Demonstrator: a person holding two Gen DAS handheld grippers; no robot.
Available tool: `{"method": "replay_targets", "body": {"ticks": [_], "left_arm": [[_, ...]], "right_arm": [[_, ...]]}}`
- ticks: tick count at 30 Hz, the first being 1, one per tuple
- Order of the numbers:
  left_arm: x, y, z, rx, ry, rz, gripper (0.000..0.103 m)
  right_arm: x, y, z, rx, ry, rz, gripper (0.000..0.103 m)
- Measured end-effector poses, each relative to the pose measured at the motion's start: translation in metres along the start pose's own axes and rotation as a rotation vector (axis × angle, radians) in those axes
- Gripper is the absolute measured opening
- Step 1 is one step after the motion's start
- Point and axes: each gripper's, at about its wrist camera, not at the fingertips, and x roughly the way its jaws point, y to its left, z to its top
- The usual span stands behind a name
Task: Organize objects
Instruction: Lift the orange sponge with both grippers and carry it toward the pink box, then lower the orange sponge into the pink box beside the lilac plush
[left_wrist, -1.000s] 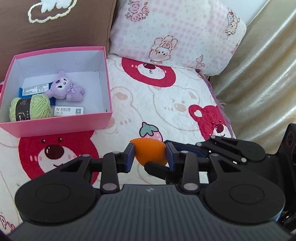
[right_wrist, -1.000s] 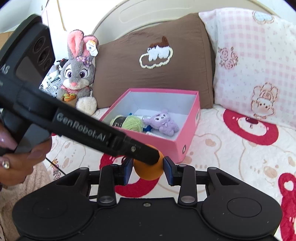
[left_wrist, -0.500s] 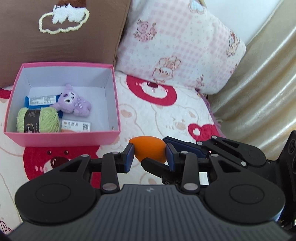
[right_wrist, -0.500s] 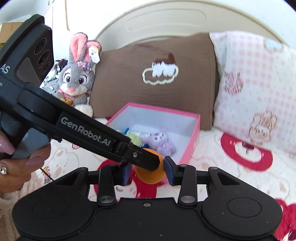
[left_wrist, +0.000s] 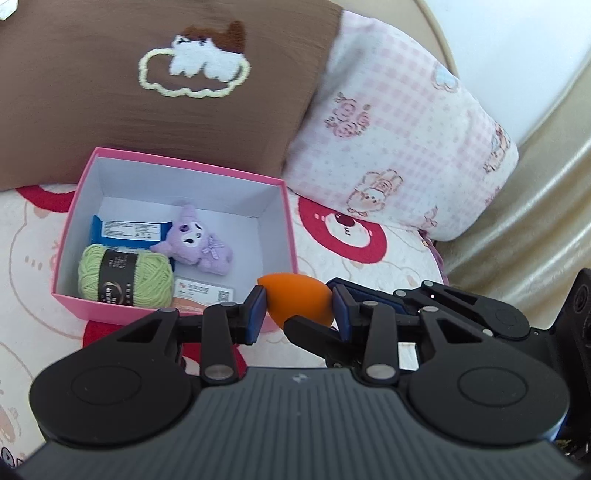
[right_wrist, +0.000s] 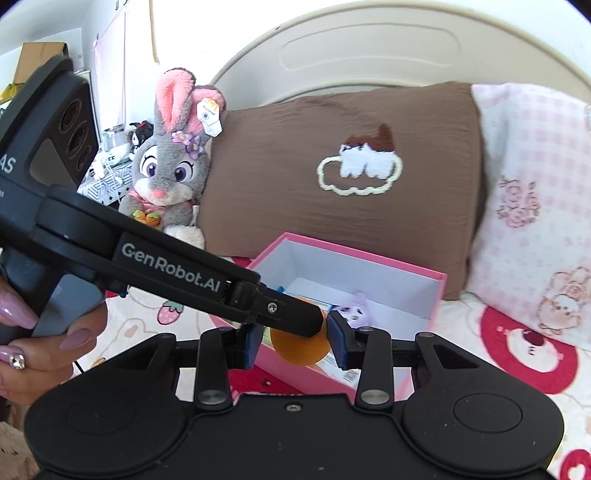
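An orange egg-shaped sponge hangs above the bedspread at the near right corner of the pink box. My left gripper is shut on it, its blue pads pressing both ends. My right gripper is also shut on the sponge, crossing from the side. One of the right fingers passes under the sponge, and a left finger hides part of it in the right wrist view. The box holds green yarn, a purple plush, a blue packet and a white card.
A brown pillow and a pink checked pillow stand behind the box. A grey bunny plush sits left of the brown pillow. Gold fabric borders the bed on the right. A hand grips the left handle.
Both grippers have carried the sponge together toward the pink box and a little upward. The sponge now hangs at the box's near corner.
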Motion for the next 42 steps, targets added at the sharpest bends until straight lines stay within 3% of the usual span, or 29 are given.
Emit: {"method": "replay_targets", "body": {"ticks": [9,16,20,26,32,42], "left_arm": [[0.025,0.051,0.009,-0.091,-0.018,0.018,0.036],[0.063,0.077,0.016,-0.11,-0.02,0.047,0.036],[0.088,0.089,0.02,-0.109,-0.011,0.073,0.036],[0.12,0.105,0.021,-0.123,0.022,0.085,0.036],[0.137,0.105,0.022,-0.069,0.026,0.131,0.036],[0.148,0.112,0.024,-0.062,0.044,0.132,0.036]], "right_arm": [[0.053,-0.009,0.016,0.015,0.061,0.068,0.042],[0.099,-0.029,0.016,0.014,0.115,0.088,0.042],[0.126,-0.047,0.015,0.074,0.171,0.115,0.042],[0.157,-0.061,0.005,0.123,0.231,0.111,0.042],[0.176,-0.068,-0.001,0.147,0.254,0.103,0.042],[0.187,-0.062,-0.002,0.045,0.265,0.058,0.041]]}}
